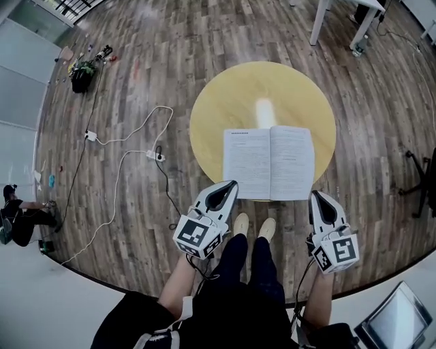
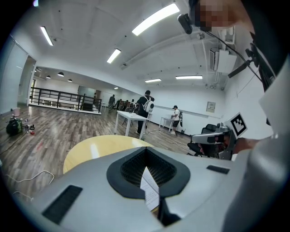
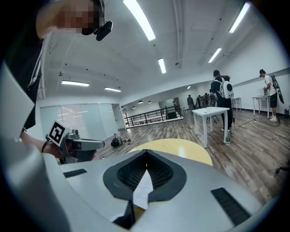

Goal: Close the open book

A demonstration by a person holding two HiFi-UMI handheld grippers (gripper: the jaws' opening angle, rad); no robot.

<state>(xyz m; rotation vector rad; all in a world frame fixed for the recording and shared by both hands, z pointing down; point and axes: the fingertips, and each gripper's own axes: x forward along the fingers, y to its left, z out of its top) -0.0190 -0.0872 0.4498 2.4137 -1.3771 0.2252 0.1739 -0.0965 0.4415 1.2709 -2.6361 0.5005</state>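
An open book (image 1: 269, 162) lies flat with its white printed pages up on the near half of a round yellow table (image 1: 211, 116). My left gripper (image 1: 234, 183) is shut, with its tips just off the book's near left corner. My right gripper (image 1: 315, 194) is shut as well, just off the near right corner. Neither holds anything. In the left gripper view the shut jaws (image 2: 146, 148) frame a strip of book page (image 2: 149, 190) with the table (image 2: 90, 149) beyond. The right gripper view shows its shut jaws (image 3: 146, 152) above a page (image 3: 144, 190) in the same way.
A white cable with a power strip (image 1: 153, 155) trails over the wooden floor to the left. White table legs (image 1: 354, 20) stand at the far right and an office chair (image 1: 422, 180) at the right edge. The person's shoes (image 1: 248, 228) sit under the table's near rim. A laptop (image 1: 398, 320) is at the bottom right.
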